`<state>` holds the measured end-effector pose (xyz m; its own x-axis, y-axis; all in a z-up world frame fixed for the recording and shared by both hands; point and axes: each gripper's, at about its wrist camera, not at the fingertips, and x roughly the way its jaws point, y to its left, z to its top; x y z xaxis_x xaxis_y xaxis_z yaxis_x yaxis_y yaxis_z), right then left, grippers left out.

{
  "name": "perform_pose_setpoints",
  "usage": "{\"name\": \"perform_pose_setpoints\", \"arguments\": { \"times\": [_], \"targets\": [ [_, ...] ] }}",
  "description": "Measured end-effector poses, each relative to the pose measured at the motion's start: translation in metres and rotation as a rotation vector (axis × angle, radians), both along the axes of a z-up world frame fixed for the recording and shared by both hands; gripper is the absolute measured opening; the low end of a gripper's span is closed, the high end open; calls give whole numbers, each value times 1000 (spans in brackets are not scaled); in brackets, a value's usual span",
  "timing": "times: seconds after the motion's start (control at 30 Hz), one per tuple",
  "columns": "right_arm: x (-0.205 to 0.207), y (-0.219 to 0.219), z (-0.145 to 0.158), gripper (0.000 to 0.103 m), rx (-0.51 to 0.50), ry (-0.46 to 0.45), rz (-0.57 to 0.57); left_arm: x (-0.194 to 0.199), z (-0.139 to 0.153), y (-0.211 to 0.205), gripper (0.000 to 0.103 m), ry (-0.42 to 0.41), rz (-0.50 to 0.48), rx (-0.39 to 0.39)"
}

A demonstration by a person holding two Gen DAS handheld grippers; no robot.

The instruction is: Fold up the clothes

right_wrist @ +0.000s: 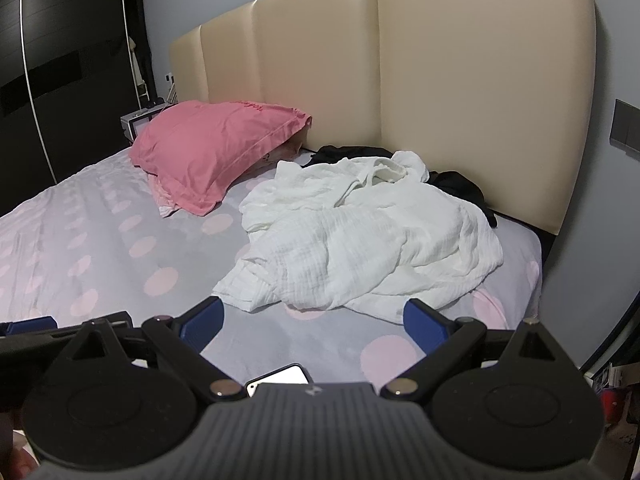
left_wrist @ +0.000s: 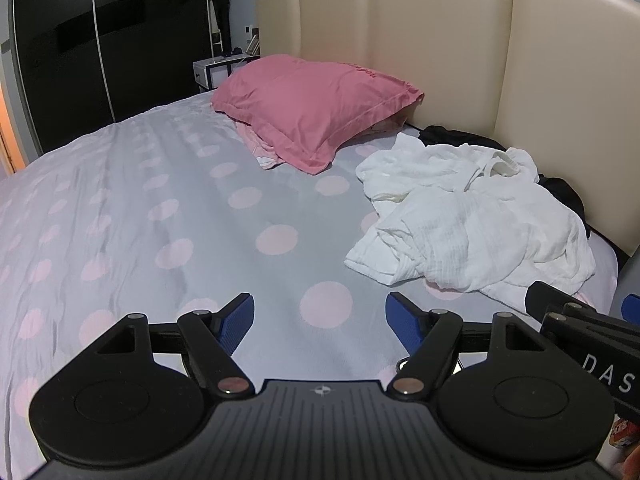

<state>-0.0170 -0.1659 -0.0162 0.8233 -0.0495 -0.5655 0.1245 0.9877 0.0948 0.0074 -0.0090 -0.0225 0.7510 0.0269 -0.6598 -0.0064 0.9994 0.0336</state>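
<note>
White garment (right_wrist: 360,236) lies crumpled on the bed (right_wrist: 100,248), just ahead of the right gripper (right_wrist: 316,322) and right of the left gripper (left_wrist: 320,322), both with fingers apart and empty; only the right view shows a phone (right_wrist: 280,378)

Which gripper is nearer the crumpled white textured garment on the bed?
Right. The right gripper hovers open just short of the crumpled white textured garment; the left gripper hovers open farther off, the garment ahead to its right.
</note>
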Motion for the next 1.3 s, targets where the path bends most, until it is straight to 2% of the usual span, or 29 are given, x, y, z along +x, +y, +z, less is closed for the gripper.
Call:
{"name": "perform_pose_setpoints", "arguments": {
  "times": [0.8,0.93,1.07,1.17,1.3],
  "targets": [
    [2,3,-2,97,-8,-6,32,0,-5,7,70,11,12,3],
    [8,3,0,97,19,10,120,3,-6,16,70,21,22,2],
    [25,0,5,97,53,75,219,6,-8,38,70,44,56,-16],
    [49,-4,7,97,65,142,310,7,-11,58,70,50,89,-12],
    [88,-19,1,97,41,132,394,6,-17,84,70,68,133,8]
  ]
}}
